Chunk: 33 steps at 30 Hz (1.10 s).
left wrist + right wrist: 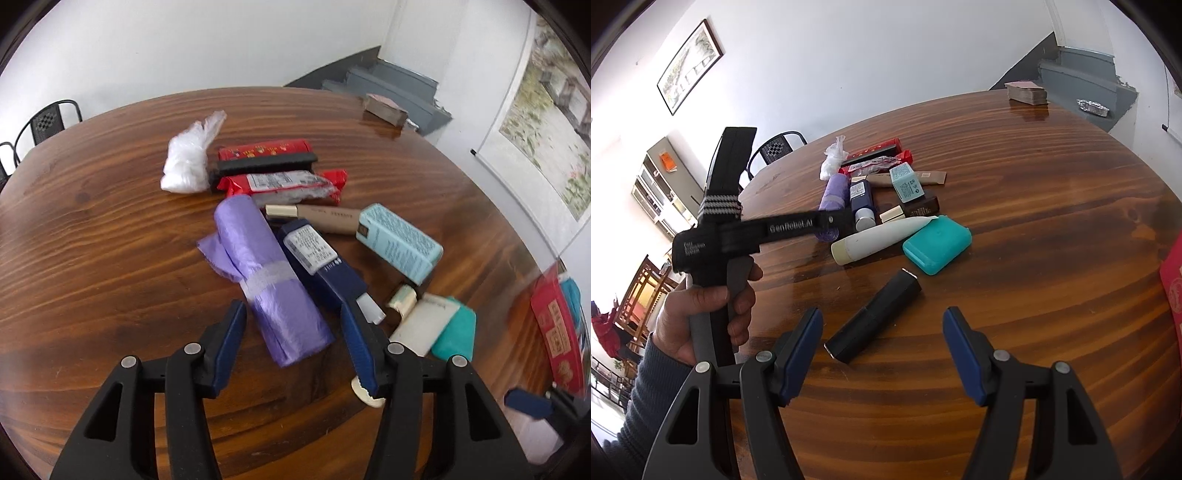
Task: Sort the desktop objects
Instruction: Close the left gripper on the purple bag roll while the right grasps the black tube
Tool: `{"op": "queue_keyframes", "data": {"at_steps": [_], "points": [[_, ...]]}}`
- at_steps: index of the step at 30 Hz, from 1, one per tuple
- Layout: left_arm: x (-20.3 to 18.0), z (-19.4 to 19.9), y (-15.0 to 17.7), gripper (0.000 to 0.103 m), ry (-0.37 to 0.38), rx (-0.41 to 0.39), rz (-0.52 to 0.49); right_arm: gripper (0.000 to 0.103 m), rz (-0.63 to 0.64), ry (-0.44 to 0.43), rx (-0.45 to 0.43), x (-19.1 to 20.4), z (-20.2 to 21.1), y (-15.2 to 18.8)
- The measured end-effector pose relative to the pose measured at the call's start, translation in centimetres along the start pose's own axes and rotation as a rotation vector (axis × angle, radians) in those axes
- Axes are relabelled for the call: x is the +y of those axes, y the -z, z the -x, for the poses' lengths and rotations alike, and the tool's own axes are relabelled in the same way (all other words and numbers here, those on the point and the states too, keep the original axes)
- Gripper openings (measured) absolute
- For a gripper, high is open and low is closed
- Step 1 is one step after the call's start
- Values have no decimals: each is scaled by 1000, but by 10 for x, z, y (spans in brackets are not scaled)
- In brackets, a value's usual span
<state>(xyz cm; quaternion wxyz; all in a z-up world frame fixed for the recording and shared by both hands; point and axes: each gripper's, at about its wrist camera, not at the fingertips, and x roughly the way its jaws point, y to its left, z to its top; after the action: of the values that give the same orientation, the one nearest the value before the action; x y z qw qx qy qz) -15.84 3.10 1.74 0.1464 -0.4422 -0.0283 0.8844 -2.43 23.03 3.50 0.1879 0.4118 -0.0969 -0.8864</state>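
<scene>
On the round wooden table (pixel 92 258) lies a heap of small goods. A purple roll of bags (pixel 266 258) has its near end between the fingers of my left gripper (pixel 292 306), which is open; its blue pads stand a little clear of the roll on both sides. Right of the roll are a navy box (pixel 317 258), a light blue box (pixel 399 240), a white tube (pixel 421 325) and a teal case (pixel 454 332). My right gripper (pixel 882 314) is open over a black lipstick-like tube (pixel 873 314) that lies slanted on the wood, untouched.
Farther back lie a crumpled white bag (pixel 188 162), red snack packets (pixel 277 184) and a beige tube (pixel 325 218). A card stack (pixel 1027 92) sits at the far edge, a red box (pixel 1172 280) at the right. A person's hand (pixel 701 314) holds the left tool.
</scene>
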Motion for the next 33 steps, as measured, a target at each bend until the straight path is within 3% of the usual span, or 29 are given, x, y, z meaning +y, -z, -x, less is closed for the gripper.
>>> {"op": "queue_keyframes", "data": {"at_steps": [3,9,10,11,12,13,21,26,30,33], "points": [[2,-3,-4,59,-71,-1,31,71,7,0,4,1,-1,1],[8,-13,-12,59,-115,4,82,71,11,13,4,1,-2,2],[7,-13,-11,56,-122,1,81,71,11,14,6,1,-3,2],[7,-13,-11,50,-125,-3,77,71,13,17,6,1,-3,2],[6,-12,-10,36,-133,-5,65,71,15,21,6,1,-4,2],[5,-12,-9,33,-148,-4,58,71,15,24,6,1,-4,2],[5,4,0,33,-145,-29,71,71,27,25,44,10,-20,-5],[2,28,9,33,-159,-67,55,71,46,71,99,19,-42,-10],[2,34,12,33,-155,-71,58,71,110,147,96,26,-48,-10],[1,36,14,33,-156,-70,58,61,155,203,87,27,-47,-6]]}}
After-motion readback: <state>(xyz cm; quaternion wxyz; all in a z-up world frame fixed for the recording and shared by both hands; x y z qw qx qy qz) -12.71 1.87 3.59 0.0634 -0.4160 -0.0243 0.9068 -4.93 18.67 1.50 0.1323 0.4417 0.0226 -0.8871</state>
